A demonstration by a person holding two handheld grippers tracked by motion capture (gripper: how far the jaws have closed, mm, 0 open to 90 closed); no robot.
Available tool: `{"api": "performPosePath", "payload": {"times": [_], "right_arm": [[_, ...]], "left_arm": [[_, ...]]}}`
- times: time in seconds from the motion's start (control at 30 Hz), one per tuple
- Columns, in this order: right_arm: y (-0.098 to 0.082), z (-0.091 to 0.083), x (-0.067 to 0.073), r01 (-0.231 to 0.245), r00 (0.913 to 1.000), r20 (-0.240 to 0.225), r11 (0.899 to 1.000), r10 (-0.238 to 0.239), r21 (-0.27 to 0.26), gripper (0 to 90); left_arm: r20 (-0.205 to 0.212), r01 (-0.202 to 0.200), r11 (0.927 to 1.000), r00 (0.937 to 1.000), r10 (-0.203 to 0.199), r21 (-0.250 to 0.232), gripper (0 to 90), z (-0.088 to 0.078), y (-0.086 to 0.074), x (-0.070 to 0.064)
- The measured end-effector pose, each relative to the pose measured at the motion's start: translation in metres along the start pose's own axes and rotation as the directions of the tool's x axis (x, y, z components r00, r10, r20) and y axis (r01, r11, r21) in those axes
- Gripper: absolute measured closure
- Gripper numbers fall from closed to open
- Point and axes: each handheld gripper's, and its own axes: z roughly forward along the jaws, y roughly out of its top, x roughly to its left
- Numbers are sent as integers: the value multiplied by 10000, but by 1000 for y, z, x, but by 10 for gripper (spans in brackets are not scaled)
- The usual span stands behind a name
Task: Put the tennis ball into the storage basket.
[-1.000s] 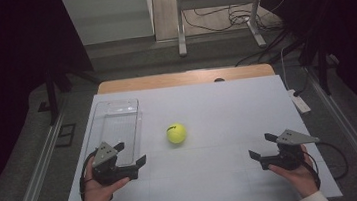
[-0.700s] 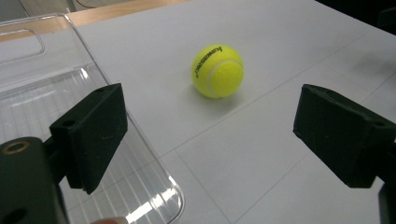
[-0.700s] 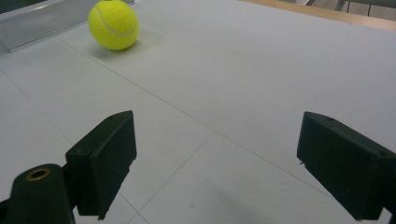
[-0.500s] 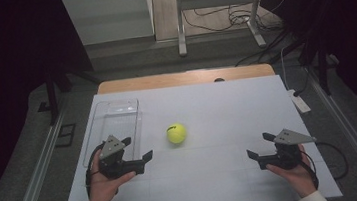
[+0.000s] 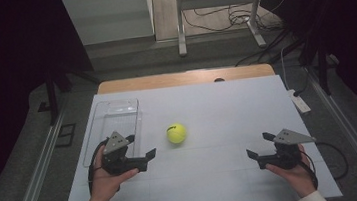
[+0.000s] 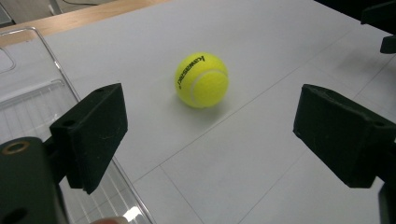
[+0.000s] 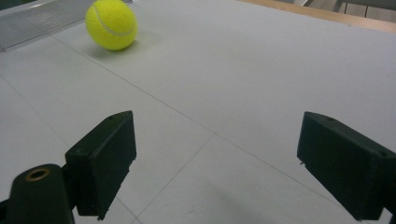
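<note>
Table (image 5: 227, 105) under a white sheet, wood showing at its far edge; beyond lie grey floor, a metal stand and cables in a dark room. Near the sheet's middle rests a yellow ball (image 5: 176, 133) with black lettering, just right of a clear tray (image 5: 100, 134). Left gripper (image 5: 142, 156) and right gripper (image 5: 260, 145) both gape wide, holding nothing, well apart from the ball.

Dark room; grey floor (image 5: 127, 58) with cables (image 5: 218, 18), perhaps a metal stand (image 5: 179, 17).
</note>
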Motion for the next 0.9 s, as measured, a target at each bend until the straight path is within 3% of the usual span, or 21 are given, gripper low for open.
{"api": "performPosePath", "payload": {"times": [0.47, 0.9], "right_arm": [[1, 1, 1, 40, 10000, -9, 10000, -40, -23, 121], [1, 1, 2, 130, 9999, -10, 9999, -130, -36, 121]], "left_arm": [[224, -192, 9998, 9996, 191, 46, 107, 11, 18, -4], [425, -323, 9983, 9986, 303, 484, 102, 27, 27, -7]]}}
